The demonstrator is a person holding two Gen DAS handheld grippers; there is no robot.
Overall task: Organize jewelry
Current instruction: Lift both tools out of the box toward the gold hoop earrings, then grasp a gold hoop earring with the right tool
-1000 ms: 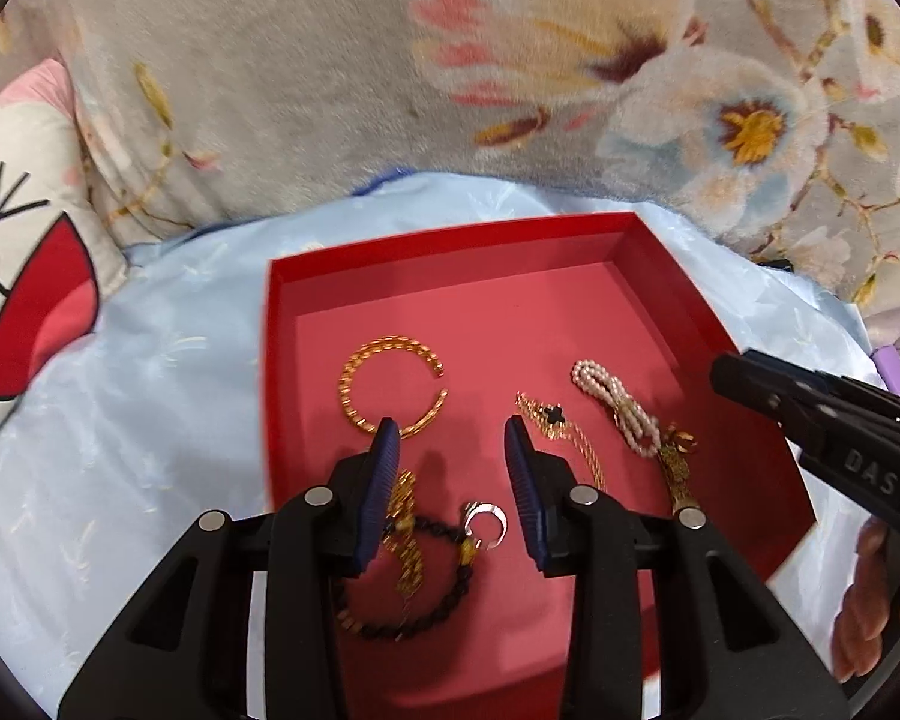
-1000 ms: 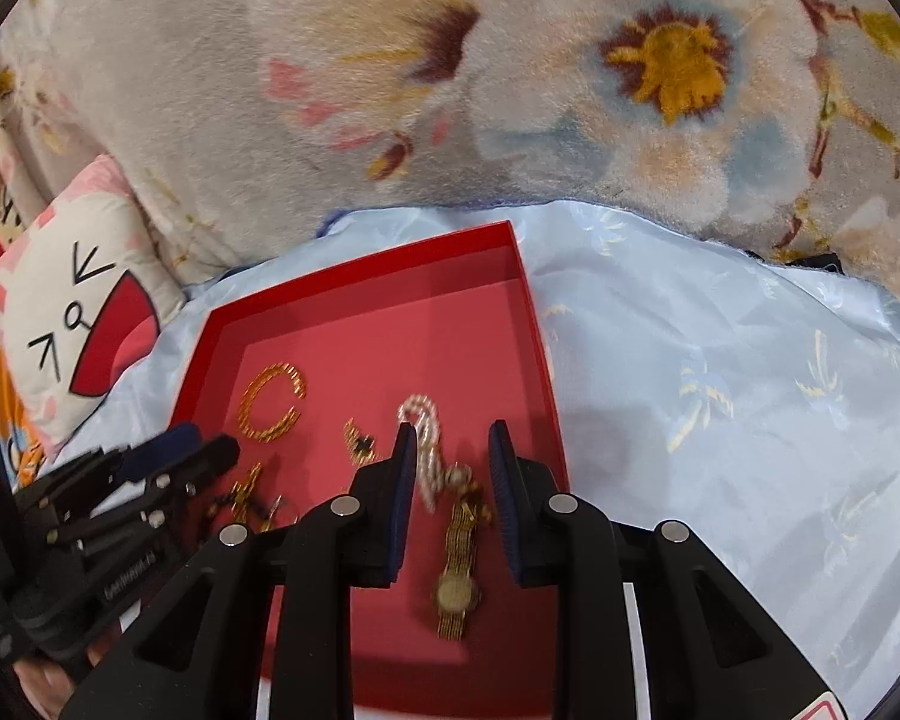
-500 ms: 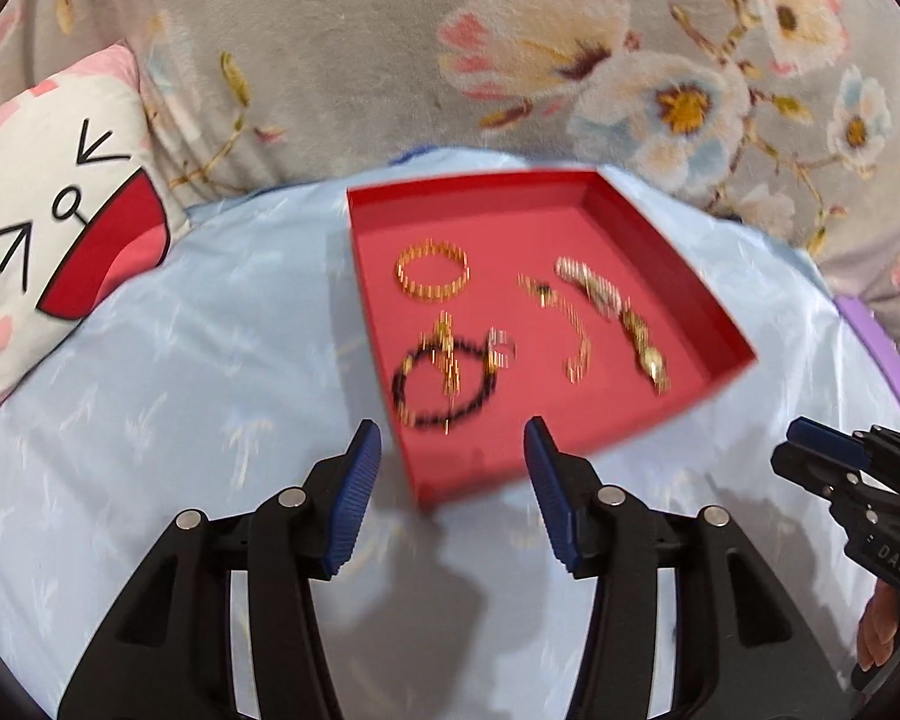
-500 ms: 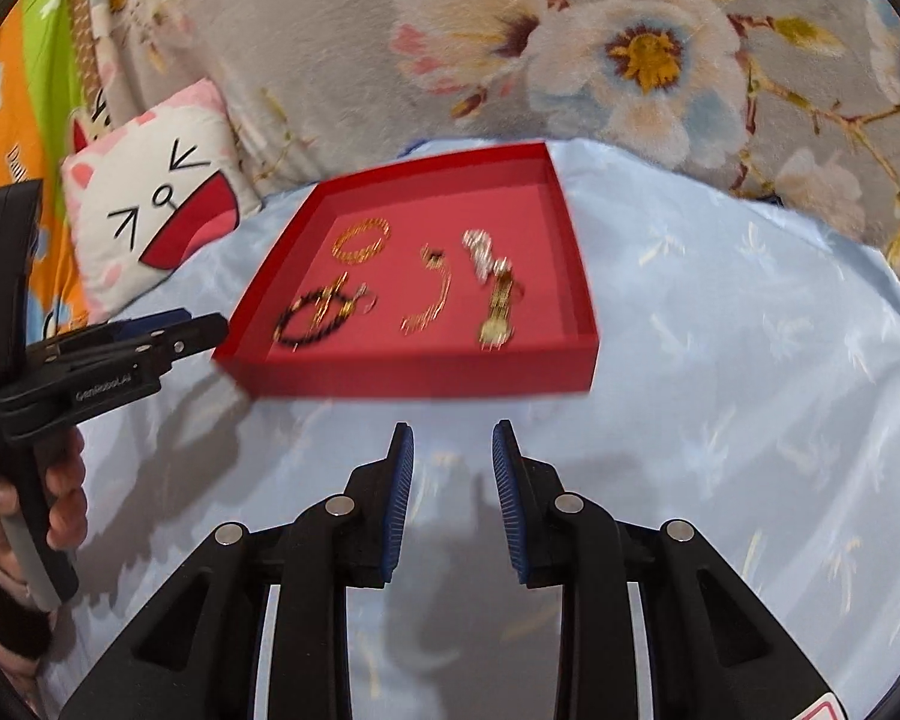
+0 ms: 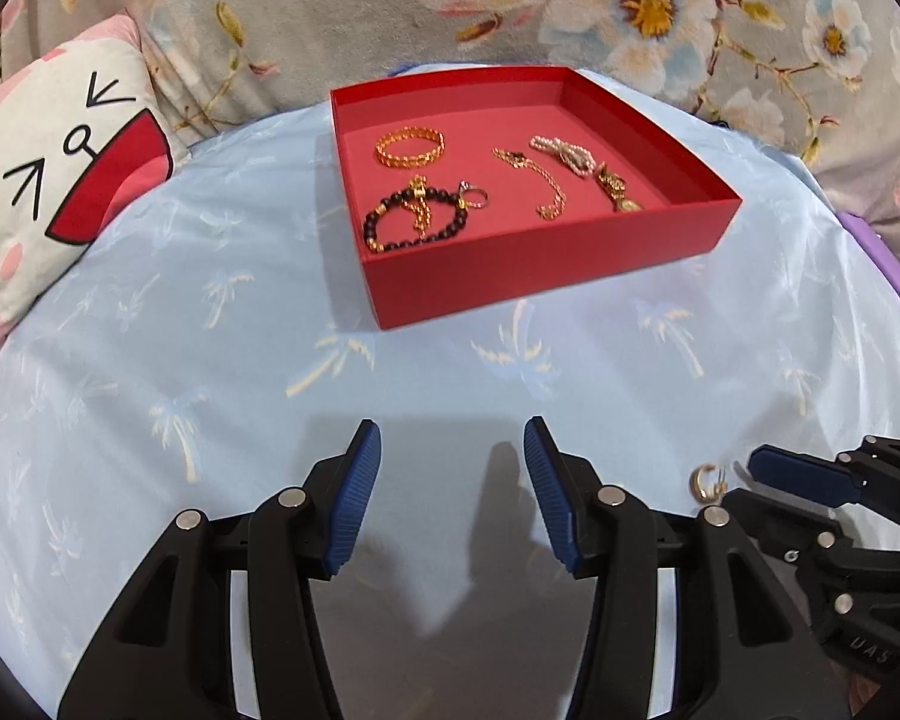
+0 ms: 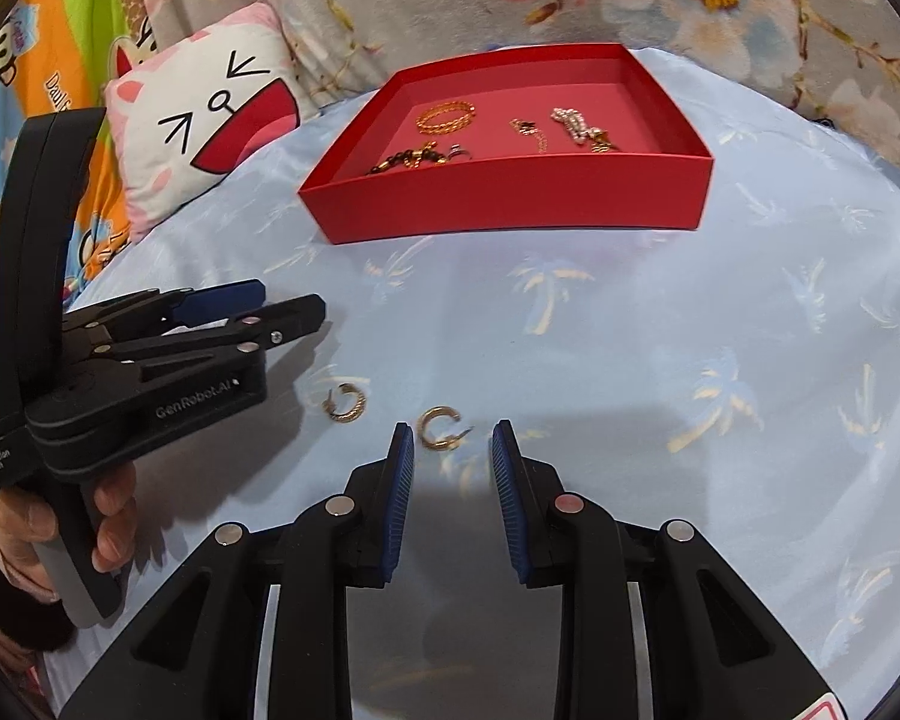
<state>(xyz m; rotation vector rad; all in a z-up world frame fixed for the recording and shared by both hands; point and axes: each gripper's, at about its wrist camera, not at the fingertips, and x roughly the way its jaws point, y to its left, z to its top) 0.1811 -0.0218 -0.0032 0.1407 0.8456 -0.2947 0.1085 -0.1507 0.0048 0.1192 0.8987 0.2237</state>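
A red tray (image 5: 546,252) (image 6: 510,198) stands on the light blue cloth and holds a gold bangle (image 5: 409,146), a black bead bracelet (image 5: 414,222), a gold chain (image 5: 540,180), a pearl strand (image 5: 561,155) and a small ring. Two gold hoop earrings lie on the cloth near me: one (image 6: 440,428) just ahead of my right gripper (image 6: 453,438), between its fingertips, the other (image 6: 347,403) to its left. My right gripper is open and empty. My left gripper (image 5: 452,438) is open and empty over bare cloth; it shows at the left of the right wrist view (image 6: 258,306).
A cat-face pillow (image 5: 48,180) lies left of the tray. A floral grey blanket (image 5: 510,6) rises behind it. A purple object (image 5: 888,264) sits at the cloth's right edge. A colourful cartoon fabric (image 6: 48,78) is at the far left.
Both grippers have pulled back from over the tray toward me and lowered near the cloth. The two hoop earrings have come into view by the right gripper.
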